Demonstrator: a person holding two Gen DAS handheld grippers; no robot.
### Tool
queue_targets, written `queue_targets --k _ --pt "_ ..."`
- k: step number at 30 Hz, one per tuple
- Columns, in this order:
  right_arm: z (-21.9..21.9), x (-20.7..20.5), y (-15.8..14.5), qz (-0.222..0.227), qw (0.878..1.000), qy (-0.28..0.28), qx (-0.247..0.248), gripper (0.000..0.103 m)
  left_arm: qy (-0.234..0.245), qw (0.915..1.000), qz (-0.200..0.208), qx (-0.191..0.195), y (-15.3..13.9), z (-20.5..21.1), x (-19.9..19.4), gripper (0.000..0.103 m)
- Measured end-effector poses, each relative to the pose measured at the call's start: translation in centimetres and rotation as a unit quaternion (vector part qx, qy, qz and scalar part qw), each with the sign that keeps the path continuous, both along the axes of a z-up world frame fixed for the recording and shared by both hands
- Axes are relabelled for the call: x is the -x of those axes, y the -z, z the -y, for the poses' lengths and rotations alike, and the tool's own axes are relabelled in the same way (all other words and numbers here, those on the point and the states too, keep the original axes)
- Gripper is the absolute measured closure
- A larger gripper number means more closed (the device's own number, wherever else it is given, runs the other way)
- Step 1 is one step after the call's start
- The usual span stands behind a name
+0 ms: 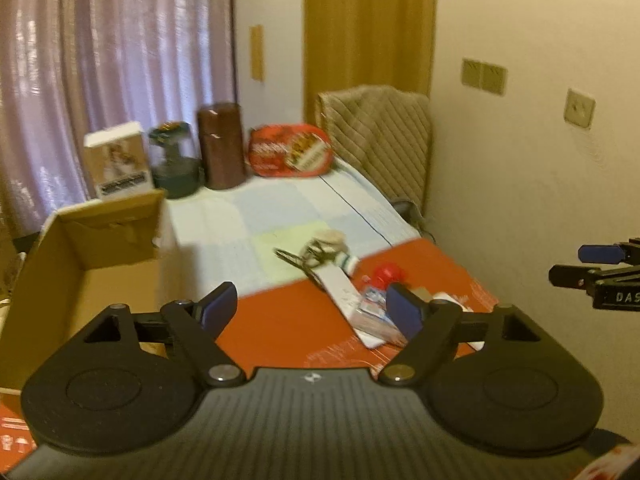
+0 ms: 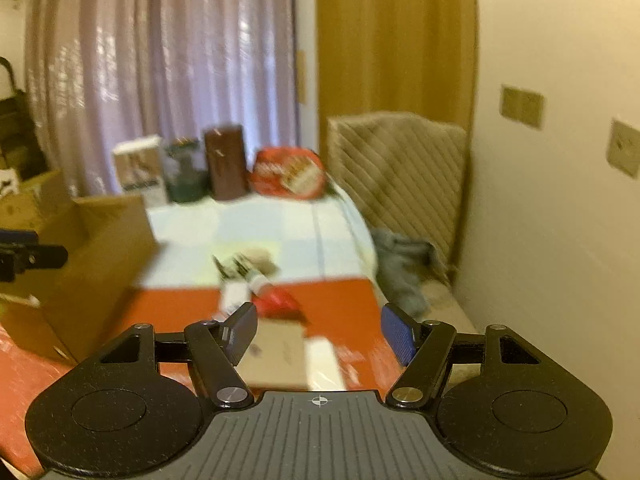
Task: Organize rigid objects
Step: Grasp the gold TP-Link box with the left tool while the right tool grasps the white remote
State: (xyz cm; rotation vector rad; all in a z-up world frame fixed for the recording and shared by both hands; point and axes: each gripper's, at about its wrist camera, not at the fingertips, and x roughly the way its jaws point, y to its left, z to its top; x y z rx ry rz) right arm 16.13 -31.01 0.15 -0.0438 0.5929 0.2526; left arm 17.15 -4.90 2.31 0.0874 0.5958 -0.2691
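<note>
My left gripper [image 1: 312, 310] is open and empty above the red cloth [image 1: 288, 320]. Just right of it lie a white flat pack [image 1: 348, 300], a red-capped small item [image 1: 388, 274] and a key bunch with a plush charm [image 1: 316, 252]. An open cardboard box [image 1: 92, 276] stands to its left. My right gripper [image 2: 318, 332] is open and empty above a tan flat box [image 2: 276, 360] and a white piece [image 2: 324, 364]; a red item [image 2: 276, 302] lies just beyond. The right wrist view is blurred. The right gripper also shows in the left wrist view [image 1: 600, 272].
At the table's far end stand a white carton [image 1: 118, 160], a dark green jar [image 1: 174, 164], a brown canister [image 1: 222, 146] and a red snack bag [image 1: 290, 150]. A quilted chair [image 1: 380, 132] and the wall are on the right. Curtains hang behind.
</note>
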Motion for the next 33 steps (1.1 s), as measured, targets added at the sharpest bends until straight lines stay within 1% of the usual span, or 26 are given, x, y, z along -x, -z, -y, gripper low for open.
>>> queue_targets --k 6,10,16,18,22,25,27,29,33 --pt "1.7 -1.1 4.8 -0.033 0.999 -0.013 0.007 0.038 0.025 0.9990 -0.032 -0.017 4.4 3.0 -1.6 0.024" --pt "1.4 -2.8 8.3 -0.054 0.998 -0.034 0.012 0.038 0.035 0.9979 -0.049 -0.027 7.2 4.0 -2.8 0.024" --pt "0.2 -6.1 12.3 -0.074 0.995 -0.067 0.029 0.038 0.030 0.9971 -0.065 -0.025 9.8 4.3 -4.8 0.024" --pt "-0.1 -7.0 13.2 -0.075 0.994 -0.074 0.037 0.040 0.027 0.9970 -0.069 -0.021 10.3 4.1 -5.2 0.024" --pt "-0.7 -8.8 14.6 -0.080 0.991 -0.082 0.062 0.054 0.028 0.9964 -0.078 -0.017 11.3 4.1 -5.9 0.024" --pt "-0.8 -9.7 15.2 -0.084 0.992 -0.082 0.056 0.057 0.030 0.9962 -0.081 -0.012 11.7 3.9 -6.0 0.024" --pt "-0.9 -9.9 15.1 -0.088 0.992 -0.080 0.049 0.065 0.030 0.9961 -0.083 -0.007 11.9 3.8 -6.0 0.024" --pt "-1.2 -9.7 15.0 -0.092 0.991 -0.078 0.050 0.066 0.032 0.9960 -0.084 -0.005 11.9 3.6 -5.7 0.024" --pt "-2.2 -8.6 14.7 -0.098 0.990 -0.093 0.036 0.066 0.037 0.9958 -0.084 -0.005 12.0 3.0 -5.4 0.024"
